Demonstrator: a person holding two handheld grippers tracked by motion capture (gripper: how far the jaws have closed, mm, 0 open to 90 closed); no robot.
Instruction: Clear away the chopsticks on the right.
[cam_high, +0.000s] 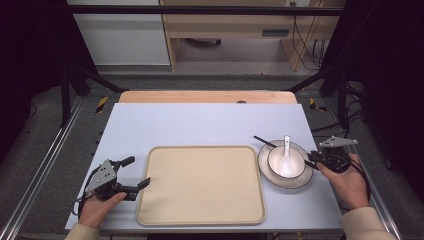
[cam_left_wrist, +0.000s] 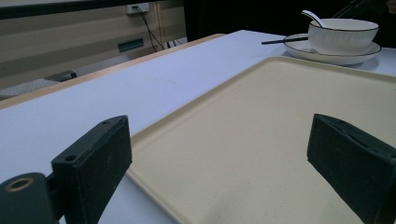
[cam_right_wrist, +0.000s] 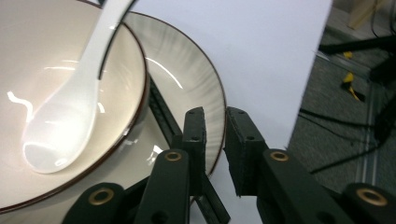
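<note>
A cream tray (cam_high: 200, 210) lies at the middle of the pale blue table (cam_high: 200, 125). To its right a white plate (cam_high: 296, 184) carries a white bowl (cam_high: 274, 161) with a white spoon (cam_high: 286, 157) in it, and black chopsticks (cam_high: 262, 141) lie across the plate under the bowl. My left gripper (cam_high: 138, 171) rests at the tray's left edge, its jaws wide apart over the tray (cam_left_wrist: 261, 116). My right gripper (cam_right_wrist: 215, 116) hovers at the plate's (cam_right_wrist: 187, 79) right rim beside a chopstick (cam_right_wrist: 163, 112), with a narrow gap between its jaws and nothing pinched.
The table's right edge runs close beside my right gripper (cam_high: 312, 159), with floor and cables beyond. A wooden tabletop (cam_high: 205, 96) adjoins the far edge. Metal frame rails (cam_high: 45, 160) flank both sides.
</note>
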